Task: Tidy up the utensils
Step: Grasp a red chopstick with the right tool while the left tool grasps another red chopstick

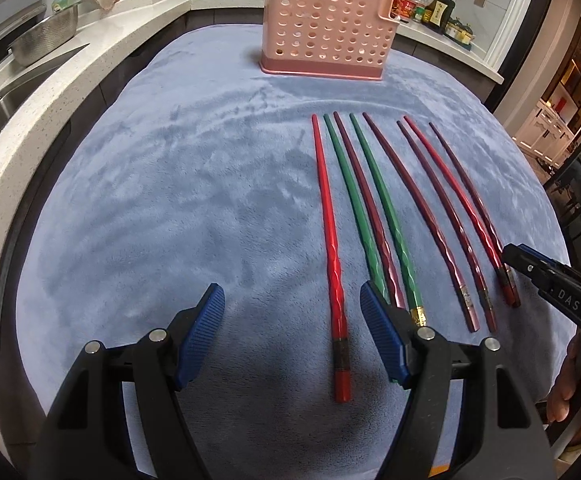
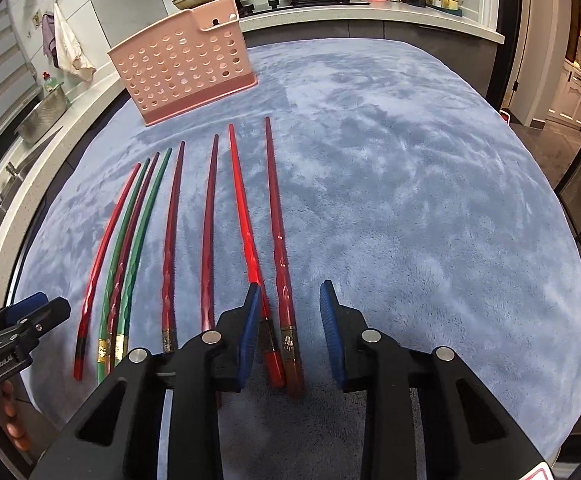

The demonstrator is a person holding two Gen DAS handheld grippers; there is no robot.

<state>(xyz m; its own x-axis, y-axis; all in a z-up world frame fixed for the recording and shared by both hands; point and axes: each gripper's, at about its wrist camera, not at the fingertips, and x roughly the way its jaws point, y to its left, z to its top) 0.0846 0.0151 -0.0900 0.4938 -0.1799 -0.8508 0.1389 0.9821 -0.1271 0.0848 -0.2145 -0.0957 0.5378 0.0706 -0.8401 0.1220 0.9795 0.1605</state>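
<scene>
Two wrist cameras look low and close across the cloth-covered bench (image 1: 210, 180) toward the kitchen's far wall. Left view sits left of the chopsticks (image 1: 374, 216), right view over them; both share the pink basket (image 2: 186, 68).

Work surface: table covered by a blue-grey plush cloth (image 1: 170, 200), nap brushed into uneven light and dark patches. Directly on cloth: pink perforated utensil holder (image 1: 326, 26), upright at the far side. Nearer, eight chopsticks (image 2: 210, 232) laid roughly parallel in a row, tips toward the holder: two bright red (image 1: 328, 236), two green (image 1: 386, 216), four dark maroon (image 1: 430, 208). Leftmost four lie close together; the others more spaced.
</scene>
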